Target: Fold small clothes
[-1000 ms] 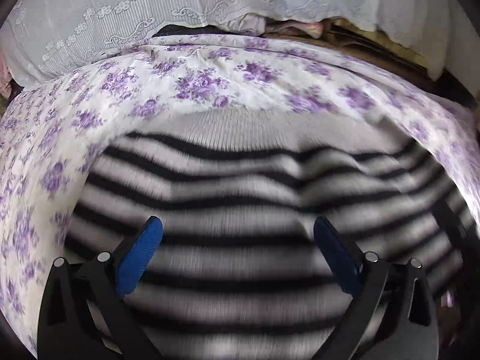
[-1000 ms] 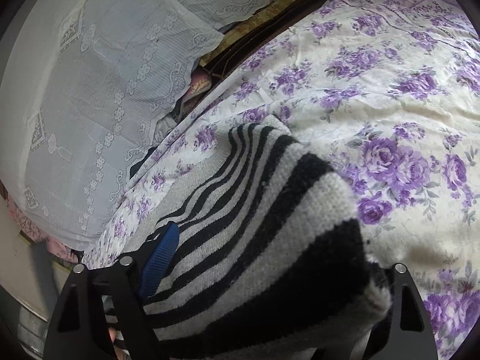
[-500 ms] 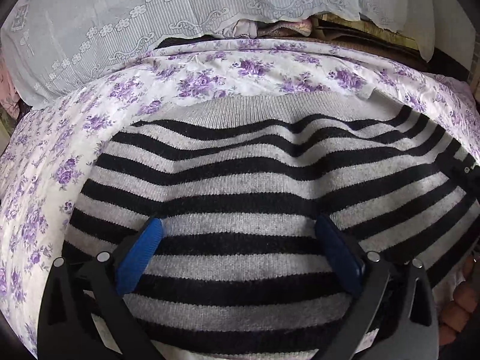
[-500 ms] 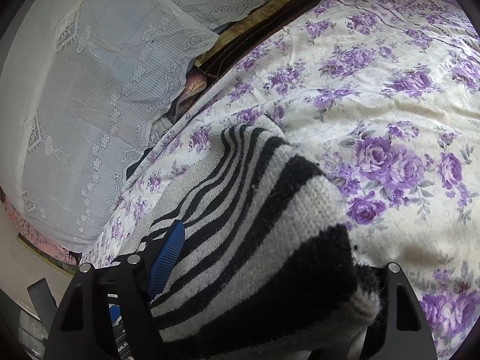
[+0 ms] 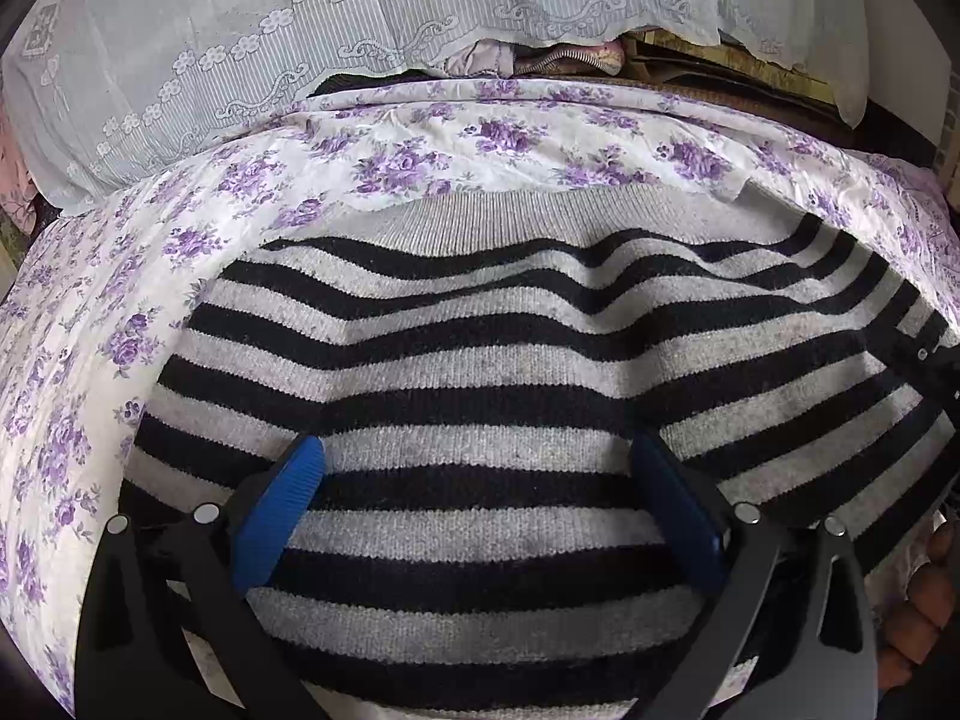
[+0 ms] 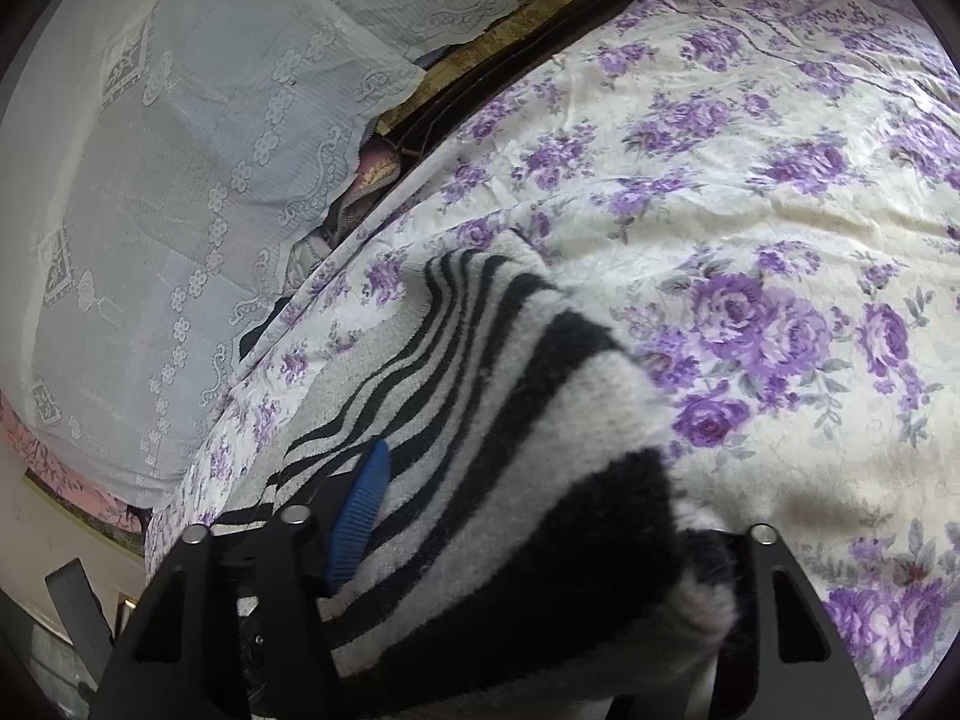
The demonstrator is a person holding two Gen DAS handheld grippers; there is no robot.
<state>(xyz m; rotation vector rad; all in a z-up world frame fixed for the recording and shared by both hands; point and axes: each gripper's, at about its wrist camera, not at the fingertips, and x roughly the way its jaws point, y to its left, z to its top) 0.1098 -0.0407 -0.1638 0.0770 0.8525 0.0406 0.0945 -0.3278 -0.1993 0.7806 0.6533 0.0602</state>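
A black-and-grey striped knit sweater (image 5: pixel 492 372) lies flat on a bed with a purple-flowered sheet (image 5: pixel 420 156). My left gripper (image 5: pixel 480 504) is open, its blue-padded fingers wide apart just over the sweater's middle, holding nothing. In the right wrist view the same sweater (image 6: pixel 492 480) is bunched up between the fingers of my right gripper (image 6: pixel 540 540); its left blue pad (image 6: pixel 360 504) shows, the right pad is hidden by cloth. The jaws stand wide apart with the sweater's edge draped over them.
White lace-covered pillows (image 5: pixel 300 42) lie along the far edge of the bed. A gap behind the bed shows folded fabric and dark wood (image 5: pixel 570 57). The flowered sheet (image 6: pixel 780 210) stretches out to the right of the sweater. A hand's fingers (image 5: pixel 918 612) show at the lower right.
The left gripper has drawn back and steadied, so more of the sweater and its ribbed hem shows. The right gripper has shifted slightly, still in the sweater's edge.
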